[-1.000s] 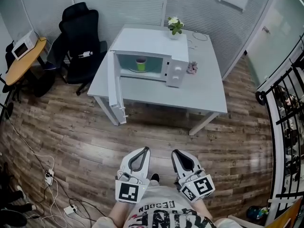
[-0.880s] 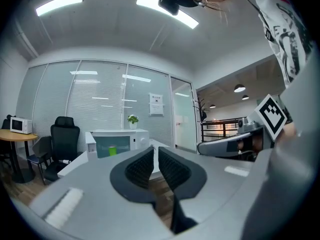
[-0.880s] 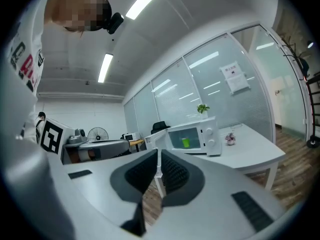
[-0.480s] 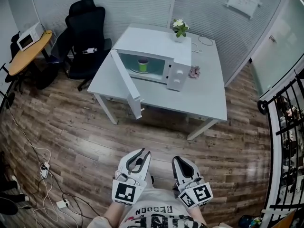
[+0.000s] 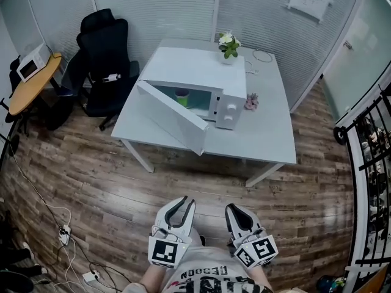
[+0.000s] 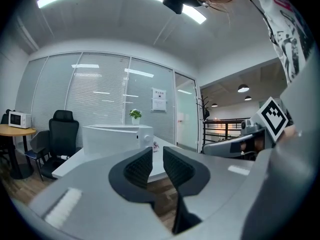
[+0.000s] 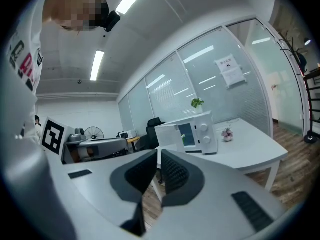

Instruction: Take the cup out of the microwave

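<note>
Office room with glass walls hung with blinds, wood-plank floor (image 5: 122, 188), one white table (image 5: 263, 133) at its middle. We list outward from the cup.

- Cup (image 5: 181, 96): green, upright inside the microwave (image 5: 195, 72), on its turntable, partly hidden by the door.
- Door (image 5: 174, 118): hinged at the microwave's left, swung part-way open, its free edge out over the table's near edge.
- Control panel with two knobs: on the microwave's right front.
- Plant (image 5: 228, 44): small pot with white flowers, on the table just behind the microwave's right rear corner.
- Pink ornament (image 5: 250, 102): on the table, just right of the microwave.
- Thin cable (image 5: 261, 55): looped on the table, behind and right of the microwave.
- Chair (image 5: 104, 54): black, left of the microwave, off the table.
- Round wooden table (image 5: 24, 87): far left of the microwave, bearing a second small oven (image 5: 32, 60).
- Power strips and cords (image 5: 64, 231): on the floor, well in front and left of the microwave.
- Left gripper (image 5: 182, 202): well in front of the microwave, near our body; jaws a little apart, nothing between them.
- Right gripper (image 5: 236, 210): beside the left one, equally far from the microwave; jaws parted by a narrow slit, empty.
</note>
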`<state>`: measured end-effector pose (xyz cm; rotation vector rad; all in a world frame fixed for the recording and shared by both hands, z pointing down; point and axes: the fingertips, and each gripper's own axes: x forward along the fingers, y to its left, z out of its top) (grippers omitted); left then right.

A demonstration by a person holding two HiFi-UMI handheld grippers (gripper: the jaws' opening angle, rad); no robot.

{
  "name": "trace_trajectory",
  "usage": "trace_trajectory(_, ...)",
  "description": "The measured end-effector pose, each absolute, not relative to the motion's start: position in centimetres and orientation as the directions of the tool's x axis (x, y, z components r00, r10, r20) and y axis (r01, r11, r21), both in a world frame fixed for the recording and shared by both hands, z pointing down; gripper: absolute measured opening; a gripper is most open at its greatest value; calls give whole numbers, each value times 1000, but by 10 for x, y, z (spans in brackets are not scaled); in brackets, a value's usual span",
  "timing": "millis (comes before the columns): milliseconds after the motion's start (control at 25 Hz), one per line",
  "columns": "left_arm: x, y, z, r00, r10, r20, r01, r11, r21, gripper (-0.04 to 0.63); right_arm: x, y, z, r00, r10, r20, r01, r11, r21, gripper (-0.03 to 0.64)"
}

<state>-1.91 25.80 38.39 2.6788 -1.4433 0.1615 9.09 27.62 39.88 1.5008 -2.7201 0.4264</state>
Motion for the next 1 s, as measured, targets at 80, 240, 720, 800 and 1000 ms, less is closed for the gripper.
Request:
trace_trajectory(80,-23,242,380,553,-823,133,-832,-554,31,74,85,259,394,-541,-831,127,-831,506,-230,31)
trace_trajectory(240,-31,206,366,580,-808,100,-812,-584,-10,74,72,222,382,-532,-840,106,-837,502,-217,31)
trace_trajectory(720,-76,140,366,602,-793,93,-798,-601,34,74,18,158,388,-531,-840,111,-836,499,-230,31)
trace_trajectory(800,-82,137,372,601,-792,106,-799,-601,40,74,15,154,392,-527,-840,125,-839,492,-231,31)
trace_trajectory(1000,-86,125,381,598,-791,126,-801,-596,61,74,17,140,395,-516,-844,146,-848,479,-227,31)
